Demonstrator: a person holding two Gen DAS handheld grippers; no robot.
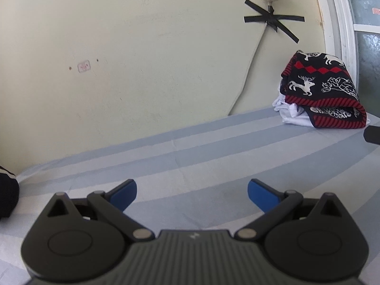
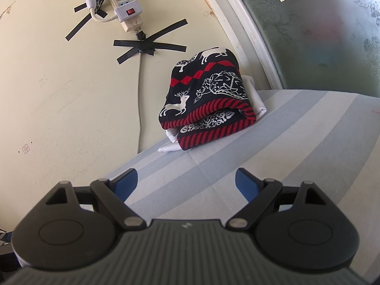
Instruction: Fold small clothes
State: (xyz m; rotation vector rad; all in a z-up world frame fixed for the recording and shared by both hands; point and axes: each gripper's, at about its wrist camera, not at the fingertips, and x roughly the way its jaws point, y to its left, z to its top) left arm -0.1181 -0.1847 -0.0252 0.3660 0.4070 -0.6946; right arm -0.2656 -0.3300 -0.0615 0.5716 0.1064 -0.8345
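Left gripper [image 1: 192, 191]: seen from its own wrist camera, low over the bed; its two blue-padded fingers [image 1: 124, 196] are spread wide apart with nothing between them.
Right gripper [image 2: 186, 185]: seen from its own wrist camera, also above the bed; its jaws stand wide apart and hold nothing.
Bed sheet [image 1: 213, 156]: pale blue and white stripes, lying flat and smooth beneath both grippers.
Patterned sweater [image 2: 209, 99]: a dark knit with white deer and trees, a row of red diamonds, and red-and-black striped edging. It lies folded at the far side of the bed, close to the wall and beside the window frame, well apart from both grippers. In the left wrist view it [image 1: 323, 87] sits far to the right.
White garment [image 2: 171, 146]: folded under the sweater, its edges poking out at the sweater's left and right.
Dark cloth [image 1: 7, 192]: a dark fabric shape at the near left edge of the left wrist view; what it is cannot be told.
Wall [image 2: 59, 83]: cream, scuffed, running along the far side of the bed.
Power strip [image 2: 124, 3]: white with a red switch, fixed high on the wall.
Black tape [image 2: 149, 46]: crossed strips holding a cable [image 2: 139, 109] that hangs down the wall toward the bed.
Window [image 2: 320, 35]: frosted, flower-patterned glass in a white frame, far right.
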